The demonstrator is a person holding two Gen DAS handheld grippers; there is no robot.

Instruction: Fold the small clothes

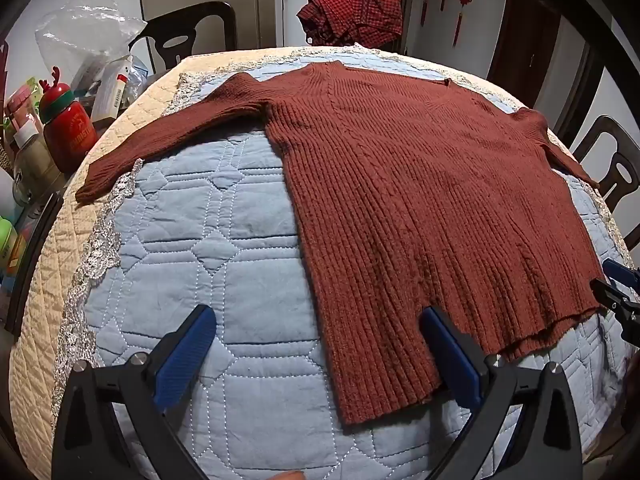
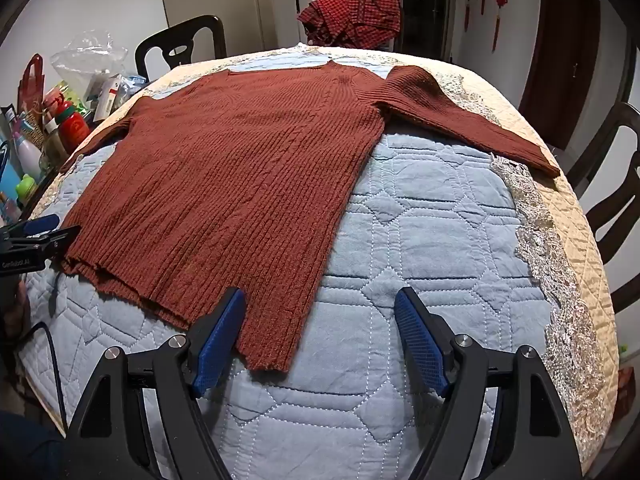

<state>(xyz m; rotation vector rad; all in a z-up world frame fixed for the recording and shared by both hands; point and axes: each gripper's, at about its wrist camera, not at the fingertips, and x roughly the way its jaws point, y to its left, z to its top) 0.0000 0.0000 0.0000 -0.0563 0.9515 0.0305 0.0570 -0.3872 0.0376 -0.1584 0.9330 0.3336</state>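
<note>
A rust-brown ribbed sweater [image 1: 400,200] lies flat on a blue quilted cover [image 1: 208,240], sleeves spread to both sides, hem toward me. It also shows in the right wrist view [image 2: 240,184]. My left gripper [image 1: 318,320] is open and empty, hovering over the hem's left corner, its right finger [image 1: 448,356] above the knit. My right gripper [image 2: 320,312] is open and empty over the hem's right corner, its left finger [image 2: 220,344] above the fabric. Each gripper shows at the edge of the other's view: the right gripper [image 1: 616,292], the left gripper [image 2: 36,228].
A red checked garment [image 1: 352,18] is heaped at the table's far edge. Bottles, boxes and a plastic bag [image 1: 80,60] crowd the left side. Dark chairs [image 1: 192,32] stand around the table. A lace-trimmed cream quilt [image 2: 560,240] borders the blue cover.
</note>
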